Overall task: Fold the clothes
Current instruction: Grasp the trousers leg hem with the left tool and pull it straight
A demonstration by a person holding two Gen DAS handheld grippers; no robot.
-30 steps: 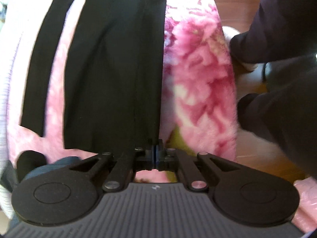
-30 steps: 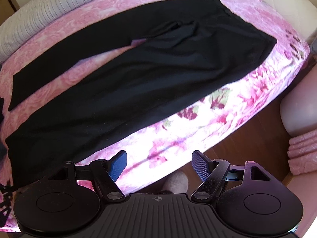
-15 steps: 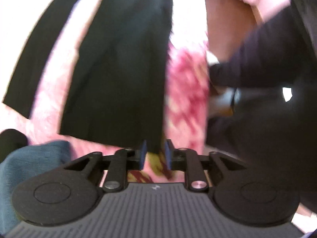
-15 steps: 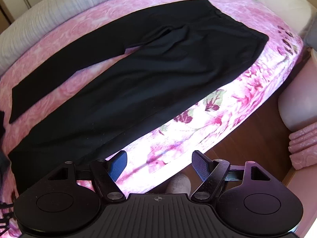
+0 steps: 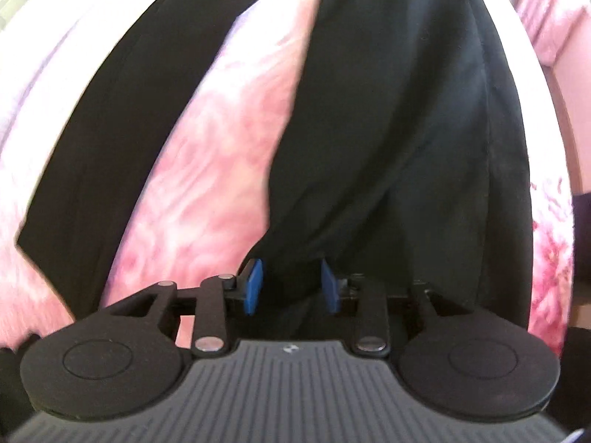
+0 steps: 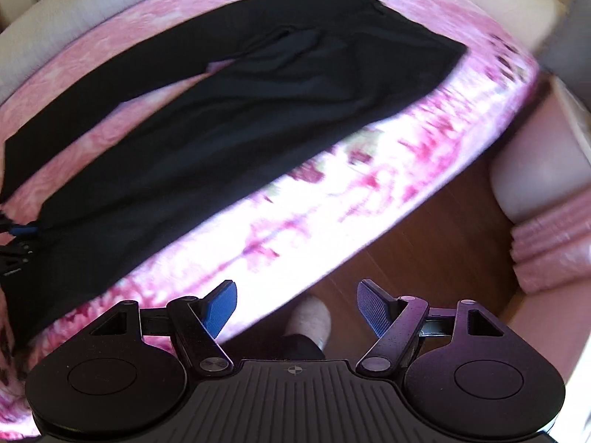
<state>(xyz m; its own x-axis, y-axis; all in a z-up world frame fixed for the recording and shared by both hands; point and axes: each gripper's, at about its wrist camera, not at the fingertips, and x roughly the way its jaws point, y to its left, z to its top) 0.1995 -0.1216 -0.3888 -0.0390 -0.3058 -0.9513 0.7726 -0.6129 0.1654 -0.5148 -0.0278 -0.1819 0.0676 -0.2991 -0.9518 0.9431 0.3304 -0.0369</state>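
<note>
Black trousers [image 5: 388, 129] lie spread flat on a pink floral bed cover [image 5: 221, 147], their legs splayed apart. My left gripper [image 5: 291, 288] is open at the hem of the nearer leg, and black cloth lies between its blue pads [image 5: 255, 286]. In the right wrist view the trousers [image 6: 258, 110] stretch from the waist at upper right to the hems at the left edge, where the left gripper [image 6: 22, 230] shows. My right gripper [image 6: 295, 306] is open and holds nothing, hovering off the bed's near edge over the floor.
The bed cover [image 6: 332, 203] drops to a wooden floor [image 6: 443, 240]. A person's foot [image 6: 308, 319] stands just below the right gripper. At the right are a pale rounded cushion [image 6: 535, 177] and a stack of folded pink cloth [image 6: 554, 251].
The left gripper went from shut to open and moved forward onto the nearer leg's hem. The right gripper stayed open; its view shifted slightly and blurred.
</note>
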